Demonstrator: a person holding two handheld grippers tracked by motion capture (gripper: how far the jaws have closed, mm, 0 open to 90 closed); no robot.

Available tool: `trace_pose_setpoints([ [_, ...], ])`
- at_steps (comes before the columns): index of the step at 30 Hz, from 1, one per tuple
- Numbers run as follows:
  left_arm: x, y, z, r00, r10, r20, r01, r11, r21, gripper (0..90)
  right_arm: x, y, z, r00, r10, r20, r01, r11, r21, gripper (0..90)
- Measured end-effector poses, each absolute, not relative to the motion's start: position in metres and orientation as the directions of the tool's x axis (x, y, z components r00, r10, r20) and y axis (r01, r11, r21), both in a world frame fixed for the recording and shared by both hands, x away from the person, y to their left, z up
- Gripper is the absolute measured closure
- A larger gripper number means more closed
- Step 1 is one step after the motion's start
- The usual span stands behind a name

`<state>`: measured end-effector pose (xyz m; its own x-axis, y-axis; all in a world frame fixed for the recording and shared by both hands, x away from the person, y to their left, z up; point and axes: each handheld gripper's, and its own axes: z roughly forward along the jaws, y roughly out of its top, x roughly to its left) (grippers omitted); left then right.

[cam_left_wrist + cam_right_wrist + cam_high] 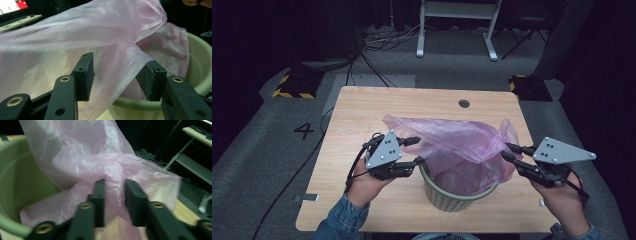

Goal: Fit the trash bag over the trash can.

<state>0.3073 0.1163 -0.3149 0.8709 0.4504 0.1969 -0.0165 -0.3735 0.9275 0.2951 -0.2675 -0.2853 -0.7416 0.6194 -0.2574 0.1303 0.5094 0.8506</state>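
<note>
High view: pink bag (462,145) between both tongs, over bin (452,192).

Dim room beyond a softly lit table (362,107); both gripper views are slightly blurred.

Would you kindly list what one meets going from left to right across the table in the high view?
Left hand-held gripper → green bin → right hand-held gripper. The pink bag spans the gap between both, so it is left out of the order.
</note>
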Motion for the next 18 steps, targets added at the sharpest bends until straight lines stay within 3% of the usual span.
trace_pose_setpoints([
  [8,0.305,0.111,-0.313,0.89,0.416,0.184,-0.009,-0.387,0.922,48.8,0.303,-0.268,-0.274,-0.748,0.646,-0.151,0.138,0.374,0.917,81.5],
  [18,0.302,0.143,-0.321,0.859,0.496,0.129,0.068,-0.359,0.931,46.3,0.304,-0.275,-0.28,-0.734,0.665,-0.141,0.154,0.365,0.918,79.4],
])
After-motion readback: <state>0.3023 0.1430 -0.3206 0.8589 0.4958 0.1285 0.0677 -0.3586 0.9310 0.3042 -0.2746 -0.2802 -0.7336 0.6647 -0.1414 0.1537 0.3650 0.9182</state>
